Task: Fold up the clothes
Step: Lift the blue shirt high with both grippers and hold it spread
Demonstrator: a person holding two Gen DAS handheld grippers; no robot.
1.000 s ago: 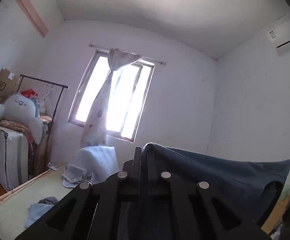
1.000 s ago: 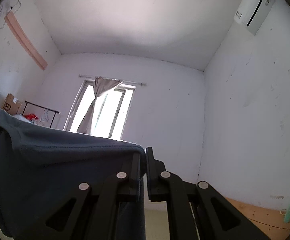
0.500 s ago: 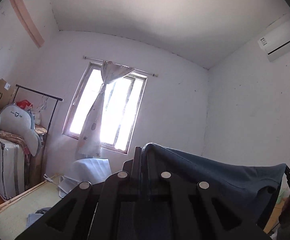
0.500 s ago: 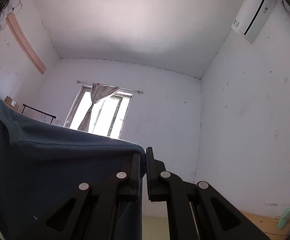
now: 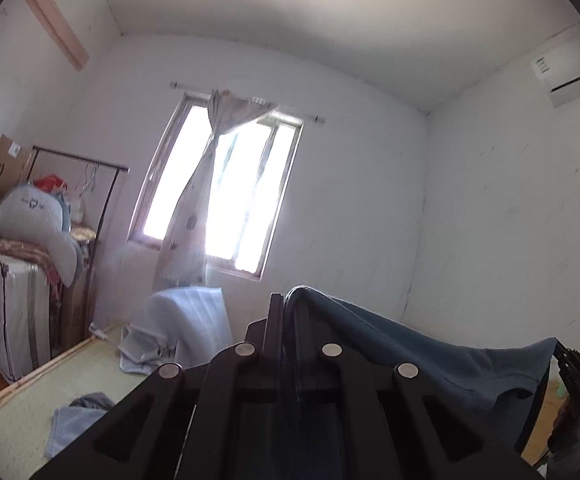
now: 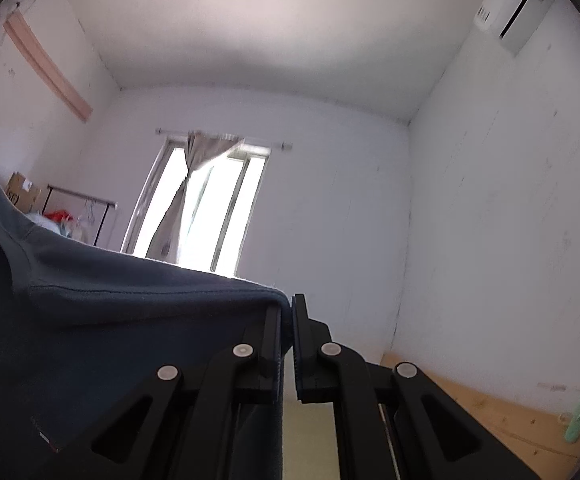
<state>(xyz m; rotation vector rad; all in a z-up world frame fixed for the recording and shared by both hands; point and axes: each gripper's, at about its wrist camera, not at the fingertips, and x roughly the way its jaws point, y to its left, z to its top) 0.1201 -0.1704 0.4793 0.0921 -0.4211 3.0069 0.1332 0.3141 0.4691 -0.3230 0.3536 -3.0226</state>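
Observation:
A dark blue garment [image 5: 421, 356] hangs stretched in the air between my two grippers. My left gripper [image 5: 286, 308] is shut on one top corner of it. In the left wrist view the cloth runs right to the other gripper [image 5: 569, 364] at the frame's edge. My right gripper [image 6: 288, 312] is shut on the other top corner of the garment [image 6: 110, 320], which fills the lower left of the right wrist view and hangs down out of sight. Both cameras are tilted up at the far wall and ceiling.
A window with a tied curtain [image 5: 210, 200] is ahead. A clothes rack [image 5: 102, 208], a cardboard box, a plush pillow [image 5: 30, 216] and a storage case stand at left. Light blue cloths [image 5: 74, 420] lie on the green mat. A white bundle [image 5: 186, 320] sits below the window.
Both cameras tilted up half a second ago and have now dropped back a little. The garment stays held taut between the two grippers.

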